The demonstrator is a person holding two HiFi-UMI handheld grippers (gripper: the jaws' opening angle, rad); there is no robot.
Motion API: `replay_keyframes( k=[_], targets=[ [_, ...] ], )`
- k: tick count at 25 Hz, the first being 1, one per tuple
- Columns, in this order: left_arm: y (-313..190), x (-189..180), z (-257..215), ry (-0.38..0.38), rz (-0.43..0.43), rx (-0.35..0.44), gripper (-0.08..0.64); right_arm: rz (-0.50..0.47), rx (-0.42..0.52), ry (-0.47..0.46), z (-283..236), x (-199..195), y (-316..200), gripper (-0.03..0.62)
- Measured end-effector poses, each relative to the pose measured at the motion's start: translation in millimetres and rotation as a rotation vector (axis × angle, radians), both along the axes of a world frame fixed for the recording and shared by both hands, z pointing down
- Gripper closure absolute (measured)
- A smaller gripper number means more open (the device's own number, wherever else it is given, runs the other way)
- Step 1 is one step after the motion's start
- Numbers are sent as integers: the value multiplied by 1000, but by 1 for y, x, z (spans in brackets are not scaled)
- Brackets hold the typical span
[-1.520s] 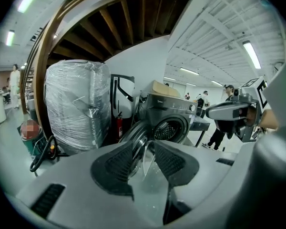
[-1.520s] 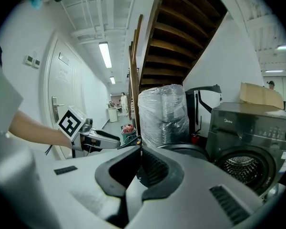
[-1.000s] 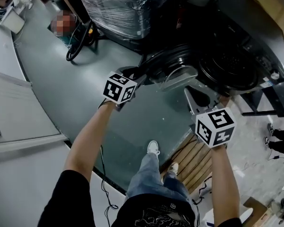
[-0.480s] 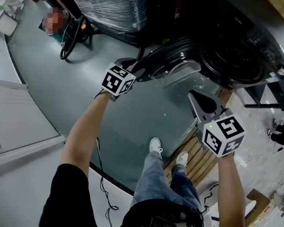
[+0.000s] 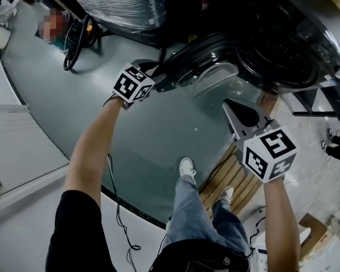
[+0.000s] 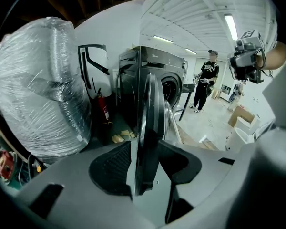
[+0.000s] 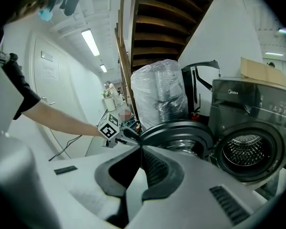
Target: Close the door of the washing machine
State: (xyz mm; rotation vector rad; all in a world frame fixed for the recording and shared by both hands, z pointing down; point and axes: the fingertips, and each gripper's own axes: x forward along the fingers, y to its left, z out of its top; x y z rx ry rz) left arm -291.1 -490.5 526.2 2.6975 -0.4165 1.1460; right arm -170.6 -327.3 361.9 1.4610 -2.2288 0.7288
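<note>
Door (image 6: 150, 104) edge-on, upright, clamped in left gripper (image 6: 144, 149), swung open

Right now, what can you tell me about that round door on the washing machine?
The door is a round porthole: a thick, glossy black rim, plastic by the look, around a clear bowl that bulges from its inner face. It stands wide open, out from the front of the dark grey washing machine, leaving the steel drum exposed. The left gripper has its jaws closed on the rim's outer edge; nothing else seems to touch the door.
</note>
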Motion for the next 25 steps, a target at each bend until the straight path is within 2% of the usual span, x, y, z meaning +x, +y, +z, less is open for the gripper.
replay_keyframes(
  k=[2, 4, 11, 20, 25],
  targets=[
    [1, 5, 3, -9, 26, 0, 371, 3, -6, -3, 5, 0, 2, 569],
    [3, 8, 7, -25, 42, 12, 405, 6, -13, -6, 9, 0, 5, 569],
    [9, 10, 8, -56, 31, 20, 437, 54, -14, -23, 12, 11, 11, 569],
    [37, 21, 7, -21, -27, 10, 443, 137, 0, -52, 15, 29, 18, 569],
    [64, 31, 11, 7, -30, -24, 449, 208, -11, -80, 26, 44, 31, 569]
  ],
)
